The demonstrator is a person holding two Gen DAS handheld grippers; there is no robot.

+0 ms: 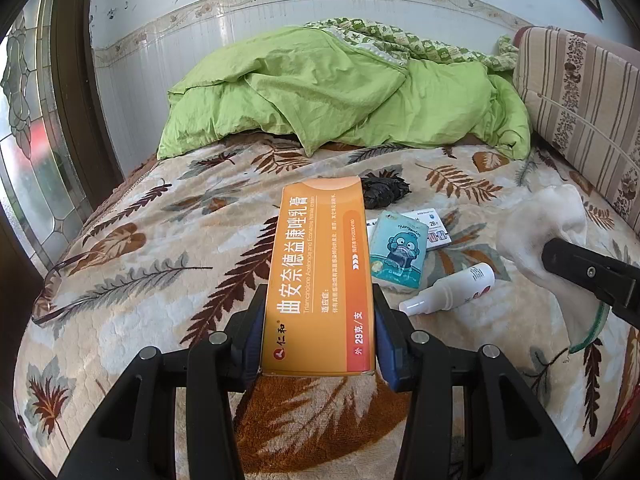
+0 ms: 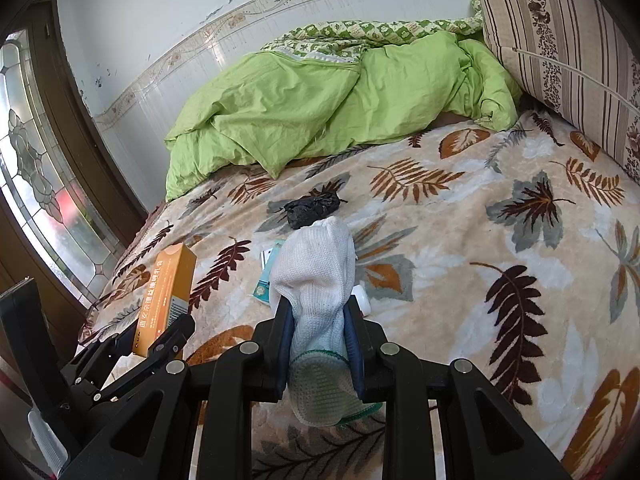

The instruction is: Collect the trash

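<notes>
Risk of a dropped item is the main finding. The left gripper (image 1: pixel 320 320) clamps the orange carton (image 1: pixel 322 276) only at its near end, so most of the carton's length juts forward past the pads and above the bed (image 1: pixel 140 248); a quick swing could, in my judgement, lever it loose. The right gripper (image 2: pixel 318 320) is pinched narrow on the white knitted glove (image 2: pixel 316 276), with the cuff behind the pads and the finger end standing free ahead. Soft knit can creep out of a pinch, so a slow slip is possible.

Both grippers are occupied, so nothing further can be picked up until a load is deposited. No bin or bag opening shows in either view, and where the loads should go cannot be told.

Taking the orange carton as landmark: the crumpled black bag (image 1: pixel 386 192) lies just beyond its far end; the blue cartoon sachet (image 1: pixel 396 256) lies just to its right, overlapping a white card box (image 1: pixel 436 230); the white spray bottle (image 1: pixel 452 290) lies right of the sachet. The green duvet (image 1: pixel 340 92) is heaped well beyond, the striped cushion (image 1: pixel 580 108) far right. Nothing blocks withdrawal toward the viewer.
</notes>
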